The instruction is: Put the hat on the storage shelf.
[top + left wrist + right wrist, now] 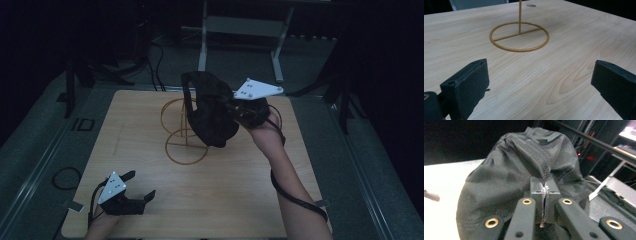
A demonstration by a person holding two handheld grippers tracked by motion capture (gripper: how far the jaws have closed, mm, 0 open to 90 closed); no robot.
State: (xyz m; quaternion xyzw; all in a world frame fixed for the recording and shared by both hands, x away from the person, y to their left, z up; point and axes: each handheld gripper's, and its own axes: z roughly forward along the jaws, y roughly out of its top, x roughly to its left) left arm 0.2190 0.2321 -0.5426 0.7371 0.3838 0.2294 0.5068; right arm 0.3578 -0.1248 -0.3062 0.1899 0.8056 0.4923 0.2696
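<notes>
A black mesh fabric cap [212, 112] hangs in the air over the middle of the wooden table [240, 190]. My right gripper [235, 107] is shut on a fold of it; in the right gripper view the jaws [544, 195] pinch the cap [511, 170] tightly. Just left of and below the cap stands a gold wire stand [186, 135], its upper ring partly hidden by the cap. At the front left my left gripper [141, 184] rests low over the table, open and holding nothing. The left gripper view has its pads [471, 80] wide apart, with the stand's base ring [519, 37] ahead.
A grey metal frame leg [202, 45] stands on the floor beyond the table. A black cable loop [65, 177] lies on the floor at the left. A small round hole [531, 5] is in the tabletop past the stand.
</notes>
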